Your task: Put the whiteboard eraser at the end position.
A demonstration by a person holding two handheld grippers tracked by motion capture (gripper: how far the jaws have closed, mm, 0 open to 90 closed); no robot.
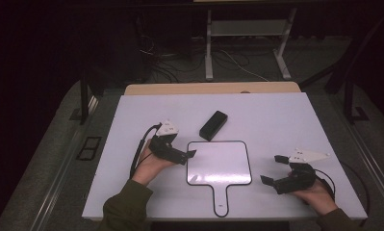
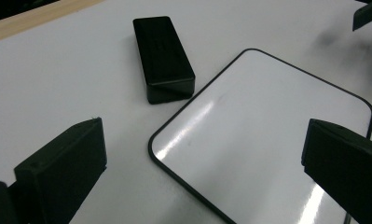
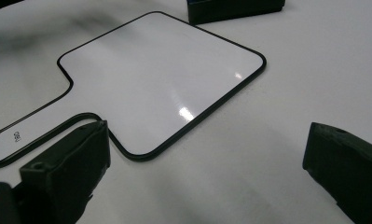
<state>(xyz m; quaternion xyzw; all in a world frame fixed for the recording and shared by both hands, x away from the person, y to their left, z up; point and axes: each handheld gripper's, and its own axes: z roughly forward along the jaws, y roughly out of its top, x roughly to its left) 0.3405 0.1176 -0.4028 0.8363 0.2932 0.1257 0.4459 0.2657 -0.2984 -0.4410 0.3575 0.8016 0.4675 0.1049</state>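
A white paddle-shaped board (image 1: 219, 163) with a black rim and a short handle lies flat in the middle of the table. A black rectangular block (image 1: 213, 125) rests just beyond its far left corner. My left gripper (image 1: 185, 156) hovers at the board's left edge, open, with nothing between its jaws. In the left gripper view the gripper (image 2: 206, 126) looks over the board's corner (image 2: 267, 126) toward the block (image 2: 162, 56). My right gripper (image 1: 272, 168) stands open to the right of the board, empty. The right gripper view (image 3: 209, 128) faces the board (image 3: 160, 74), with the block (image 3: 235, 9) at the top edge.
The white tabletop (image 1: 276, 115) ends in a wooden strip (image 1: 213, 88) at the far side. Beyond it, metal frame legs (image 1: 209, 48) and loose cables lie on a dark floor. Each gripper trails a black cable (image 1: 139, 149) beside its hand.
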